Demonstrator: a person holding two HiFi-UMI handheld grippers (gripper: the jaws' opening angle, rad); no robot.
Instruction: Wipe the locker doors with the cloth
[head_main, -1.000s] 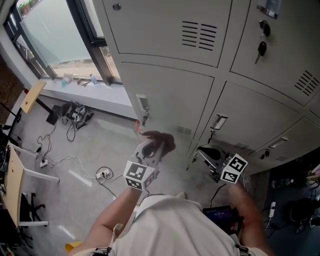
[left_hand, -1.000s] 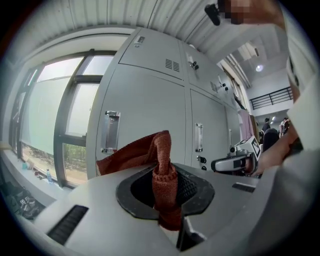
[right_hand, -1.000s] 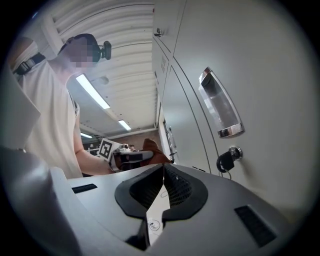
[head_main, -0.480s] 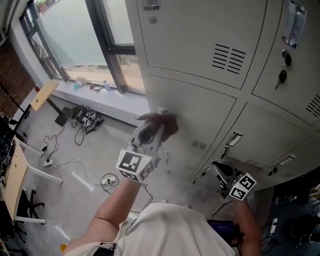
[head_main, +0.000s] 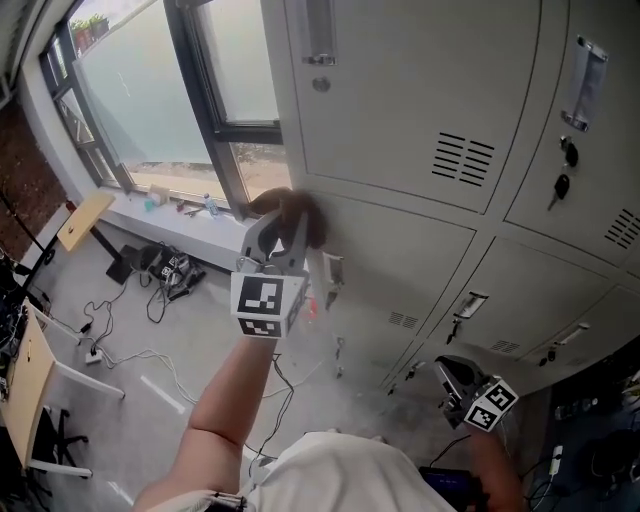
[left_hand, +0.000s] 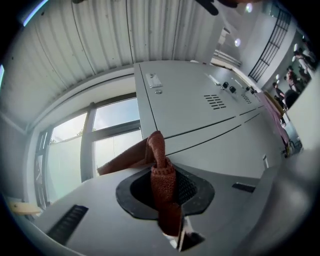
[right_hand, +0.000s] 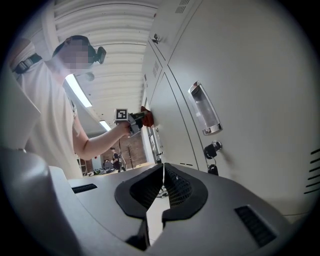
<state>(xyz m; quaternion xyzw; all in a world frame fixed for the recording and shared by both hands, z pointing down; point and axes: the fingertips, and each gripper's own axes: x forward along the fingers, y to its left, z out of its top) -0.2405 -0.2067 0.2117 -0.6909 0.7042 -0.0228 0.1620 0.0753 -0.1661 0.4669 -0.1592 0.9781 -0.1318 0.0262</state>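
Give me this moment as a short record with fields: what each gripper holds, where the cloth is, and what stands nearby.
Left gripper: shut on the brown cloth
Cloth position: at the upper left corner of a middle locker door, apparently against it
Right gripper: shut, empty, held low, away from the cloth
Nearby: window at the left; keys hanging in a lock at the right
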